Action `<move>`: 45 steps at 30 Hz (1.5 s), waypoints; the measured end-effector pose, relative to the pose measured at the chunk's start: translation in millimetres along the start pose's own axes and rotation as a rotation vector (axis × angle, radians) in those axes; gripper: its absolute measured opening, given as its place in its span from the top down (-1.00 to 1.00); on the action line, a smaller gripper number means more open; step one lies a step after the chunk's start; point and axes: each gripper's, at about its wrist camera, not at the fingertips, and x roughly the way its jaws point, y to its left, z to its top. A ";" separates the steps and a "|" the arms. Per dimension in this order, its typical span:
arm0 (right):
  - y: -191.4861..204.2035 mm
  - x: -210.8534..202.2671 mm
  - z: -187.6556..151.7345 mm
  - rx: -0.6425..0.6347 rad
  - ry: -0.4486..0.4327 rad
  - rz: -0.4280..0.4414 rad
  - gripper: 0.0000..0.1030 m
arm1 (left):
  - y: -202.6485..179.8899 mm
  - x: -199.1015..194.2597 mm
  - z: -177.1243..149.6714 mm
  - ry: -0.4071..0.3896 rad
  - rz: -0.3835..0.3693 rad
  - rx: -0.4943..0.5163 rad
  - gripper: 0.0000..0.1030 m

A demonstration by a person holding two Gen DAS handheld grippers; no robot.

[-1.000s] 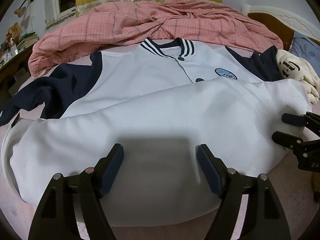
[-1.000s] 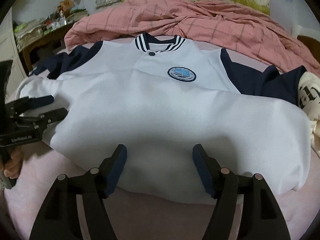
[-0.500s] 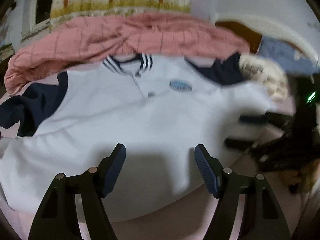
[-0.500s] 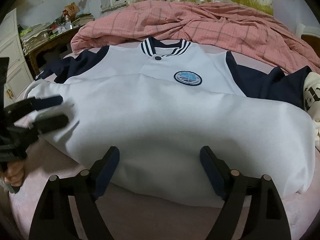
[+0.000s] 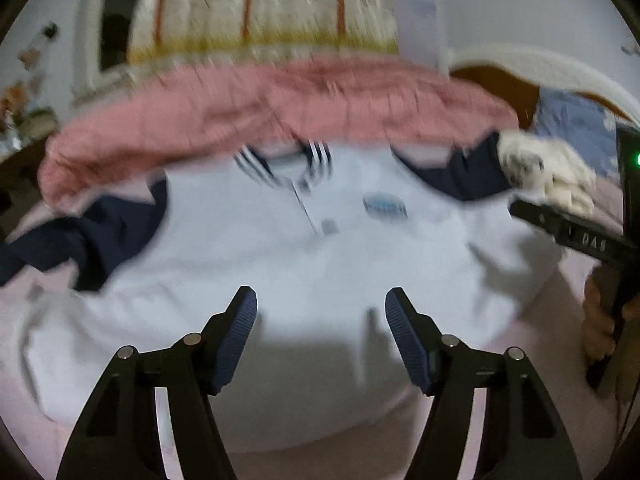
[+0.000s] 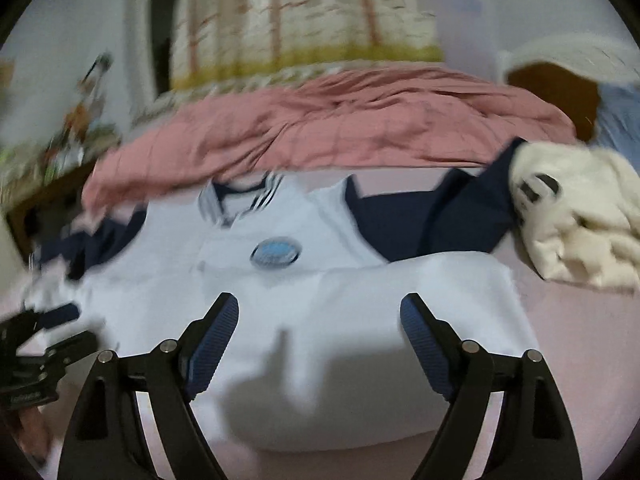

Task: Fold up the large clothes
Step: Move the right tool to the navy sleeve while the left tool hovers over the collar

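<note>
A white jacket with navy sleeves, a striped collar and a round blue badge lies face up on the bed. Its lower part is folded up over the front, below the badge. My left gripper hovers over the near white fold; its jaws are closing with nothing between them. My right gripper stands open over the same fold, empty. In the left wrist view the right gripper shows at the right edge, held in a hand. The right wrist view catches the left gripper at the jacket's left end.
A rumpled pink plaid quilt is piled behind the jacket. A cream garment lies on the right navy sleeve's end. The pink sheet shows around the jacket. A headboard stands far right, a cluttered desk at left.
Both grippers have lifted and drawn back from the folded jacket, so more of the wall shows. The right jaws have widened, the left jaws have narrowed a little.
</note>
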 end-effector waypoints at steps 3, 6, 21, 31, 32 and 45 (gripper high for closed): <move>-15.7 -12.3 3.7 0.074 -0.074 0.000 -0.65 | 0.3 -21.1 25.5 -0.076 0.000 -0.031 -0.27; -13.0 -19.4 3.7 0.061 -0.114 -0.009 -0.65 | -8.5 -44.6 60.7 -0.176 0.052 0.005 -0.27; -14.3 -19.6 -0.4 0.077 -0.120 0.065 -0.67 | 54.7 -28.7 120.3 -0.323 0.081 -0.104 -0.44; -20.0 -17.5 5.6 0.090 -0.120 0.053 -0.67 | 58.6 98.7 59.5 -0.001 0.112 -0.078 -0.45; -21.3 -16.8 8.5 0.085 -0.112 0.059 -0.67 | 49.9 104.1 55.0 0.011 0.127 -0.040 -0.45; -145.6 85.7 218.3 0.092 0.029 -0.252 -0.50 | 75.3 121.9 53.2 0.084 0.101 -0.193 -0.45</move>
